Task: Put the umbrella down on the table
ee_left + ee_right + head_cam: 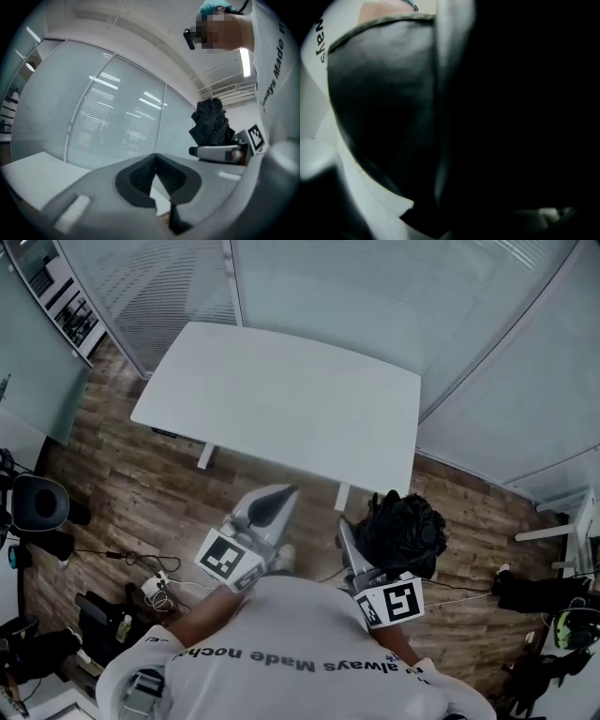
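In the head view a black folded umbrella (405, 531) sits bunched in my right gripper (361, 538), which is shut on it just short of the near edge of the white table (281, 390). The right gripper view is filled with the dark fabric (384, 103). My left gripper (281, 495) is beside it to the left, jaws shut and empty, pointing toward the table. In the left gripper view its black pads (140, 178) meet at the tip, and the umbrella (213, 123) shows above the right gripper (206, 152) at the right. The table top (33, 178) lies ahead, bare.
Glass walls with blinds (375, 296) close in behind and to the right of the table. A black chair (37, 502) and cables and bags (103, 615) lie on the wood floor at left. Dark gear (539, 592) lies at right.
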Action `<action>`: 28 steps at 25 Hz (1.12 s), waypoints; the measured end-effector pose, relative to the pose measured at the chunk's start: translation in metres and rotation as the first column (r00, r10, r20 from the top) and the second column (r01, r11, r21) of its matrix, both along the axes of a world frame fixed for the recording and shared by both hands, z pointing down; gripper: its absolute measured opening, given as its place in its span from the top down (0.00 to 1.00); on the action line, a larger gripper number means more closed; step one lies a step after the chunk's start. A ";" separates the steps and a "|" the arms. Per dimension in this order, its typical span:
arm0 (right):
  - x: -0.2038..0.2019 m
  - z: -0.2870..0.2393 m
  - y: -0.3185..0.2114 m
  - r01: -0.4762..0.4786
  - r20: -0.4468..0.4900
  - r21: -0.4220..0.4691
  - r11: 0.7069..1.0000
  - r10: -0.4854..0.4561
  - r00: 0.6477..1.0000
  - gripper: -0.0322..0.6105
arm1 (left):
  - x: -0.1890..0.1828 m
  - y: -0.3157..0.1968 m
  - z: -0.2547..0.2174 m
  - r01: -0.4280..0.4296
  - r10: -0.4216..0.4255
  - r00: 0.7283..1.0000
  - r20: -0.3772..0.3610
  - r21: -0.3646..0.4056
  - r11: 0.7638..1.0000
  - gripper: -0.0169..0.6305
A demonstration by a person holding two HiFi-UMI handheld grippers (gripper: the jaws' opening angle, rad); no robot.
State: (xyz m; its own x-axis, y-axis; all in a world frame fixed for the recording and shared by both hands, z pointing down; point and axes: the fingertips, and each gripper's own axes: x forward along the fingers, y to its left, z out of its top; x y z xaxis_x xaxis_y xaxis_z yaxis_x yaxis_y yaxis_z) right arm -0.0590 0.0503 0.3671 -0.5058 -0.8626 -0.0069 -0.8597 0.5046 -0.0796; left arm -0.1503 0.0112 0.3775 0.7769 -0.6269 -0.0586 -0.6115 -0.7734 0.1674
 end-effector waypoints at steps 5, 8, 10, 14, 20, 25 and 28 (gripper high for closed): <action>-0.034 0.003 -0.046 -0.002 -0.025 -0.019 1.000 0.002 1.000 0.60 | -0.034 -0.047 0.001 -0.010 0.010 1.000 -0.012 -0.001 1.000 0.97; -0.048 0.007 -0.060 0.000 -0.035 -0.032 0.999 -0.001 0.999 0.60 | -0.046 -0.062 0.005 -0.008 0.008 1.000 -0.021 -0.016 1.000 0.97; -0.053 0.011 -0.070 -0.002 -0.030 -0.038 0.999 0.001 1.000 0.60 | -0.048 -0.072 0.012 -0.015 0.014 1.000 -0.021 -0.032 0.999 0.97; -0.047 0.022 -0.092 -0.008 -0.028 -0.049 0.999 0.006 1.000 0.60 | -0.037 -0.094 0.016 -0.036 0.036 0.999 -0.017 -0.025 0.999 0.97; -0.017 0.025 -0.128 -0.016 -0.014 -0.037 0.999 0.015 1.000 0.60 | -0.006 -0.134 0.017 -0.048 0.048 0.999 0.007 -0.020 0.999 0.97; 0.033 0.021 -0.172 -0.034 -0.004 -0.020 0.999 0.034 0.999 0.60 | 0.042 -0.180 0.015 -0.055 0.056 0.998 0.022 -0.009 0.998 0.97; 0.071 0.019 -0.202 -0.043 0.003 -0.013 0.999 0.043 0.999 0.60 | 0.083 -0.211 0.013 -0.069 0.070 0.997 0.039 -0.006 0.998 0.97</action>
